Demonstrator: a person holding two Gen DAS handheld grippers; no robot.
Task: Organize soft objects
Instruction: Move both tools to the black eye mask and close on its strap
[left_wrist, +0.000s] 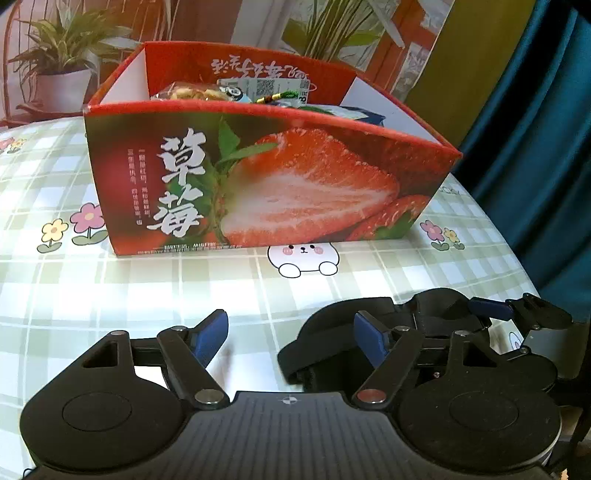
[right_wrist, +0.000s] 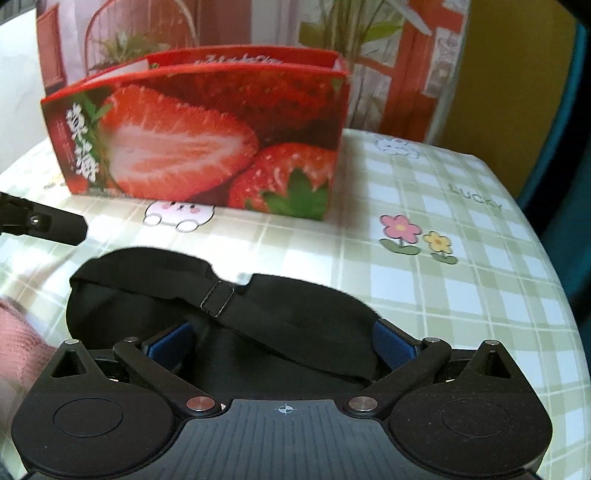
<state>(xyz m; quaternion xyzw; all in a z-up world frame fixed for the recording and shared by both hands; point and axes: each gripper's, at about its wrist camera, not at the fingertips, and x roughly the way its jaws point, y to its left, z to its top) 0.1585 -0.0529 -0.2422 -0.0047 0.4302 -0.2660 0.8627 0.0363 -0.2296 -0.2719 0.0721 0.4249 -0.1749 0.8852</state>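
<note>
Black eye mask (right_wrist: 229, 314) lies flat on desk (right_wrist: 461, 295), near side of strawberry box (right_wrist: 207, 147). Right gripper (right_wrist: 284, 343) spread, straddling mask, pads not pressing. Left gripper (left_wrist: 291, 336) spread, empty, just left of mask.

Left gripper (left_wrist: 291, 332) low in the left wrist frame, angled downward, blue pads (left_wrist: 210, 338) spread apart with nothing between. Right gripper (right_wrist: 282, 341) low in the right wrist frame, tilted downward, blue pads (right_wrist: 391, 345) set wide, straddling dark fabric; contact with it unclear.
</note>
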